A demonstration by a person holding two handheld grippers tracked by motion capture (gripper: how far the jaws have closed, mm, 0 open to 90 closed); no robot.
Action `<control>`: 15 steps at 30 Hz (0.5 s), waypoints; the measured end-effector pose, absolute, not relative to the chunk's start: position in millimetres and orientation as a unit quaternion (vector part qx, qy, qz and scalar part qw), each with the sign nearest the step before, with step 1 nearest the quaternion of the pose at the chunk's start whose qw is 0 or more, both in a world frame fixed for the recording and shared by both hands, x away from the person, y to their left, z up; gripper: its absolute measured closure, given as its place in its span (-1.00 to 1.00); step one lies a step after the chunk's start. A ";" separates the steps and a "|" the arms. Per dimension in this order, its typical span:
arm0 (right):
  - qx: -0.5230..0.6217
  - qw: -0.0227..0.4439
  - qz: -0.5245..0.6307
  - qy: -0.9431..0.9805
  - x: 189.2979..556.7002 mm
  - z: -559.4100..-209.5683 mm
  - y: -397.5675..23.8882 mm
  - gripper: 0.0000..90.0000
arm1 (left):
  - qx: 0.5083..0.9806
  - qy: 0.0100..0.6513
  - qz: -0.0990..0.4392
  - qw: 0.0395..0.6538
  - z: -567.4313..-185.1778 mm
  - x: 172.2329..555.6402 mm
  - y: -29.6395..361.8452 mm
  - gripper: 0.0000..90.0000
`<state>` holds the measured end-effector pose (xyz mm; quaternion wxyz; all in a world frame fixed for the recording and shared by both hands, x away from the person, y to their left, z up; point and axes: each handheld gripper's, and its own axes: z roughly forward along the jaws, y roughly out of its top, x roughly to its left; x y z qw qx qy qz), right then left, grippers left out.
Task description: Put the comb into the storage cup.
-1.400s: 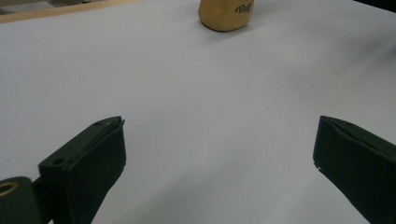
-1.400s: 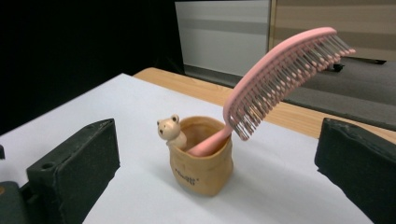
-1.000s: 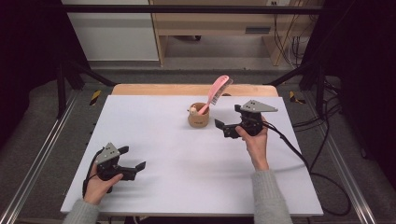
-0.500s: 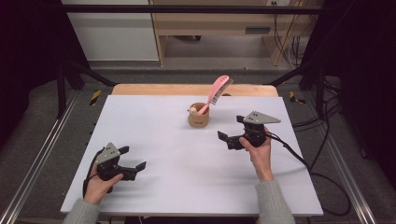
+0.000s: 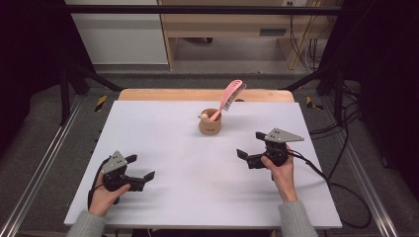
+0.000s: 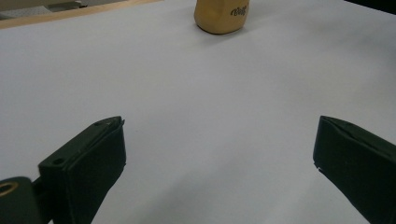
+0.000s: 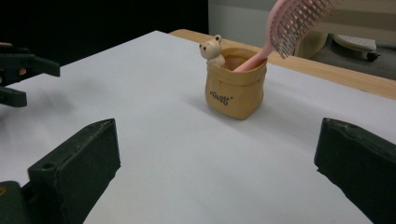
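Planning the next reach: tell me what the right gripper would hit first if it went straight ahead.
Probably the tan bag-shaped holder with the pink hairbrush, roughly centred between the right gripper's open jaws; bare white table lies before it.

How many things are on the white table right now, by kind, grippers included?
Holder cups: 1, tan cup with a small bear figure on its rim
Hairbrushes: 1, pink hairbrush standing handle-down in the cup
Grippers: 2, left gripper and right gripper, both with jaws apart and holding nothing
Total: 4
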<state>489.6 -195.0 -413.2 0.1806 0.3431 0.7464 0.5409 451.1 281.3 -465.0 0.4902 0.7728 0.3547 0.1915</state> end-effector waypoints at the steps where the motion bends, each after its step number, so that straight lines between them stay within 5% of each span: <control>1: 0.345 0.178 0.540 0.747 487.6 -414.6 -196.5 -0.98 | 0.773 0.355 0.191 0.490 -465.0 451.0 281.4 -0.95; 15: 0.359 0.172 0.523 0.754 476.6 -433.9 -216.1 -0.97 | 0.775 0.351 0.192 0.489 -465.2 450.9 280.6 -0.95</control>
